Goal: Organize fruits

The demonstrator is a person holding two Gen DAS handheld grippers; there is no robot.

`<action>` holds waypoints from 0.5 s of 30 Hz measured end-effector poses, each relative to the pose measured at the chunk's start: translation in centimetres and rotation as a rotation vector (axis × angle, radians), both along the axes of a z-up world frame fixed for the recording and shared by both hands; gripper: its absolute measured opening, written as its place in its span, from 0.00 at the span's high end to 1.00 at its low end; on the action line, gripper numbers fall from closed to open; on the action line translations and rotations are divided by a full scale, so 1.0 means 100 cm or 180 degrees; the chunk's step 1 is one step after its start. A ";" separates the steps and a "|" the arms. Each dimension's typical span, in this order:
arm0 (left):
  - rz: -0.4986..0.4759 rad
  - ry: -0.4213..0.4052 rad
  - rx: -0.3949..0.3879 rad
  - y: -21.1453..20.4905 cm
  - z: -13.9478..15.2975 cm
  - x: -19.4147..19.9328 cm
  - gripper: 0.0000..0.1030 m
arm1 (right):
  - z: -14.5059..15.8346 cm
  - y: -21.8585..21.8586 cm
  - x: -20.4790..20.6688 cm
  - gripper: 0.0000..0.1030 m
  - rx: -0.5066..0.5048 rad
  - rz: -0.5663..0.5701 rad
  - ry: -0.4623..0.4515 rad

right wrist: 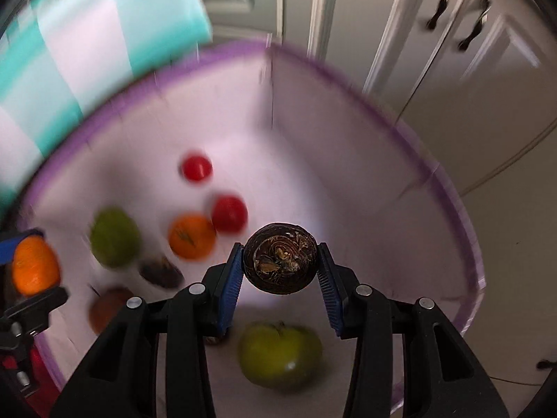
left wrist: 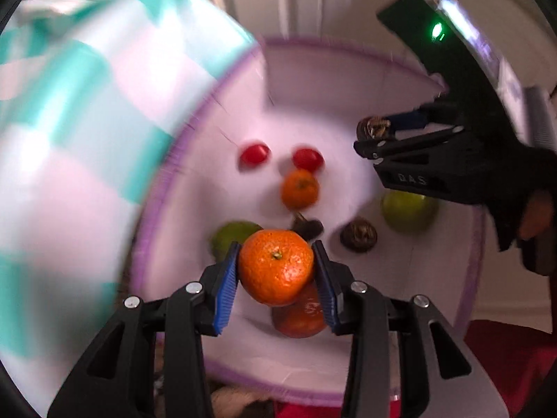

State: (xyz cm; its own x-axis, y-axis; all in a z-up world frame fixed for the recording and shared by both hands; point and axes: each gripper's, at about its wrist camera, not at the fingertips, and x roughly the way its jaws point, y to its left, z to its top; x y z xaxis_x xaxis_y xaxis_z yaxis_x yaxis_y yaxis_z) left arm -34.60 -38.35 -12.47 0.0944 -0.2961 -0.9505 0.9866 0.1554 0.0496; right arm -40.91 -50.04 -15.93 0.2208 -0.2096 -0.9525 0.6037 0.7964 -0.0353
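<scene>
While both grippers point down into a white bin (left wrist: 348, 80) with a purple rim, each one carries a fruit above it. Left gripper (left wrist: 276, 271): blue fingers (left wrist: 226, 289) clamped on a mandarin (left wrist: 275, 264), stem side facing the camera, held over the bin's near part. Right gripper (right wrist: 280, 266): fingers (right wrist: 231, 278) clamped on a dark brown round fruit (right wrist: 280, 257) with a wrinkled, swirled skin, held over the middle of the bin.

On the bin floor: two small red fruits (right wrist: 196, 168) toward the far wall, apart from each other; a second mandarin (right wrist: 191, 235) touching the nearer red one; a green apple (right wrist: 278, 355) below the right gripper; another green fruit (right wrist: 113, 237) to the left, blurred; two more dark brown fruits (left wrist: 358, 238) near the centre; an orange-brown fruit (left wrist: 299, 317) directly under the held mandarin.

Left wrist view shows the right gripper coming in from the right edge with a gloved hand (left wrist: 522, 216) behind it. A teal-and-white checked cloth or bag (left wrist: 69, 122) fills the left side, heavily blurred. White cabinet doors (right wrist: 452, 35) with dark handles stand behind the bin.
</scene>
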 end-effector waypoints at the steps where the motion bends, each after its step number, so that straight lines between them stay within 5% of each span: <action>1: -0.0058 0.0043 0.0083 -0.006 -0.009 -0.002 0.60 | -0.006 0.001 0.000 0.59 0.0016 0.0020 0.0074; 7: -0.0264 0.0265 0.0389 -0.019 -0.055 -0.015 0.60 | -0.015 -0.001 0.006 0.58 0.0094 0.0068 0.0251; 11: -0.0298 0.0316 0.0279 -0.013 -0.053 -0.014 0.60 | -0.015 -0.005 0.006 0.58 0.0128 0.0040 0.0245; 15: -0.0170 0.0301 -0.0068 0.002 -0.028 -0.007 0.58 | -0.002 -0.012 0.001 0.33 0.0105 -0.0107 -0.0030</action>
State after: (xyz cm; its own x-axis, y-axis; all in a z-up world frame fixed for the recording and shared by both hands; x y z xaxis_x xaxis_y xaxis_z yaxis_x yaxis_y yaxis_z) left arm -35.32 -38.15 -15.28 -0.0119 -0.3185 -0.9478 0.9936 0.1025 -0.0469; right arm -40.79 -51.27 -16.18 0.2233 -0.1855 -0.9569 0.6303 0.7763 -0.0034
